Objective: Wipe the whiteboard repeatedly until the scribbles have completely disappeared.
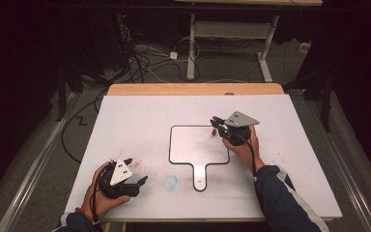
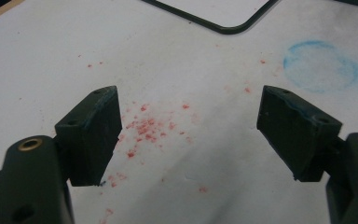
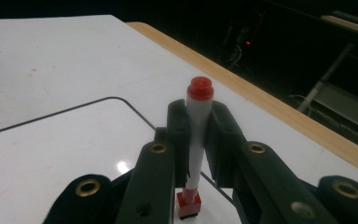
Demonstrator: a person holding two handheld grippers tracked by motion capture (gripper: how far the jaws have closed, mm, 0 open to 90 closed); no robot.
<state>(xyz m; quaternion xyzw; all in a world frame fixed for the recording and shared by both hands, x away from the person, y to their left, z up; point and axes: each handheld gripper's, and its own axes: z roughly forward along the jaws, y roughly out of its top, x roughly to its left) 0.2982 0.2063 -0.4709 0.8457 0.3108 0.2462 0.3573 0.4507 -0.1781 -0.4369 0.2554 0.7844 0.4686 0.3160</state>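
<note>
A small whiteboard (image 1: pixel 193 145) with a dark rim and a short handle lies flat in the middle of the white table top (image 1: pixel 140 116). My right gripper (image 1: pixel 217 126) hovers at the board's far right corner, shut on a marker (image 3: pixel 196 135) with a white barrel and red ends. The marker stands upright between the pads in the right gripper view, red cap (image 3: pixel 200 88) on top. Near the table's front left, my left gripper (image 1: pixel 137 170) is held open, with nothing between its pads (image 2: pixel 93 130).
Red specks (image 2: pixel 144 128) dot the table under the left gripper. A faint blue ring smudge (image 1: pixel 170 182) lies near the board's handle. The wooden table edge (image 1: pixel 193 89) runs along the far side, with cables and a desk frame (image 1: pixel 192 43) on the floor beyond.
</note>
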